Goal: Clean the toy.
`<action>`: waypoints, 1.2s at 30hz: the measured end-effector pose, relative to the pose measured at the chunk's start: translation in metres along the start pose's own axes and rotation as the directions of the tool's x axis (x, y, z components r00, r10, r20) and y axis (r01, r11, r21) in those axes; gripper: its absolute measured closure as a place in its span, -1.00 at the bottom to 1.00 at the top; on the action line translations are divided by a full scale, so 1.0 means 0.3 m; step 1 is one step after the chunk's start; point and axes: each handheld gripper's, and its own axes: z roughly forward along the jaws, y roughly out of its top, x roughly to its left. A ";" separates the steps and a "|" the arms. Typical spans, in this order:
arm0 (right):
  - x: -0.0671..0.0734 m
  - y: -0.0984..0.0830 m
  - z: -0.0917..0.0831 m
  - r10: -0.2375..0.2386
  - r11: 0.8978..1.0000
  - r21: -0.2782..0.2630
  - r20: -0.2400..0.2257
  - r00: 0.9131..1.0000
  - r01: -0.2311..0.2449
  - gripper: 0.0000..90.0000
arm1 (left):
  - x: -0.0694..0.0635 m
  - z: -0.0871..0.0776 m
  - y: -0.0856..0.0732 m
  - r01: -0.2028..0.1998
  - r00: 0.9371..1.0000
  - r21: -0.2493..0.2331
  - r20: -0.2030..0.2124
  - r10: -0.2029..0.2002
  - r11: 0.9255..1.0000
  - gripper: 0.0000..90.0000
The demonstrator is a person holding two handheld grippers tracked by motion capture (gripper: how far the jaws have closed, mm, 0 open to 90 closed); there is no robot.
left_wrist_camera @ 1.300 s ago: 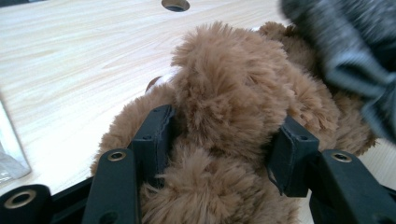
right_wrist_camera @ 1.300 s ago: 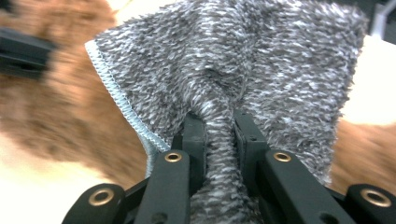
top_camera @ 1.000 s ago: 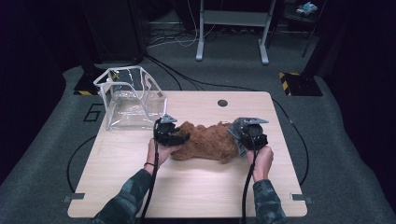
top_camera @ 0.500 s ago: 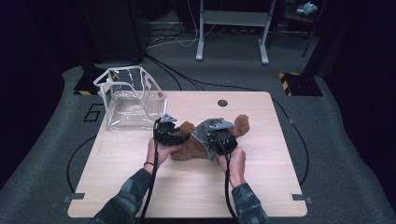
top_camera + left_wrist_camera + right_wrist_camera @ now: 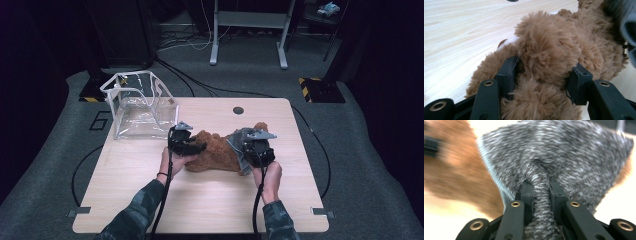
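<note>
the brown teddy bear [image 5: 217, 152] is lying mid-desk [image 5: 150, 195], pinned by the left gripper [image 5: 192, 147]; grey knit garment [image 5: 240, 142] is pinched tight in the right gripper [image 5: 541, 186]. fabric should be drawn evenly over the body, the bear held steady.

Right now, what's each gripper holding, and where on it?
Left gripper clamps the teddy bear around a furry limb. Right gripper pinches a bunched fold of the grey cloth.

Near half of the table [image 5: 210, 210] lies bare w/ room to pass either side of the forearms, far-left corner is blocked by the clear box [image 5: 142, 105] (just beside the left gripper [image 5: 192, 147]), teddy bear [image 5: 217, 155] fills mid-table.
</note>
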 end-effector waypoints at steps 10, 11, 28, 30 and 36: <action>0.112 -0.009 0.094 -0.060 0.997 0.035 -0.084 0.995 0.063 0.74 | -0.030 0.019 0.002 -0.014 1.000 0.008 0.011 0.014 1.000 0.07; 0.089 -0.018 0.091 -0.043 0.998 0.034 -0.077 0.996 0.045 0.74 | -0.030 0.019 0.002 -0.014 1.000 0.008 0.011 0.014 1.000 0.08; 0.041 -0.030 0.032 -0.026 0.999 0.018 -0.082 0.996 0.028 0.72 | -0.022 0.033 0.002 0.009 1.000 -0.011 0.016 -0.009 1.000 0.12; 0.087 -0.007 0.059 -0.056 0.998 0.027 -0.111 0.992 0.059 0.72 | -0.018 0.031 0.001 0.007 1.000 -0.008 0.022 -0.007 1.000 0.12; 0.032 -0.019 0.078 0.002 0.999 0.037 -0.107 0.994 0.002 0.73 | -0.003 0.014 0.002 0.026 0.998 -0.046 0.058 -0.023 0.999 0.09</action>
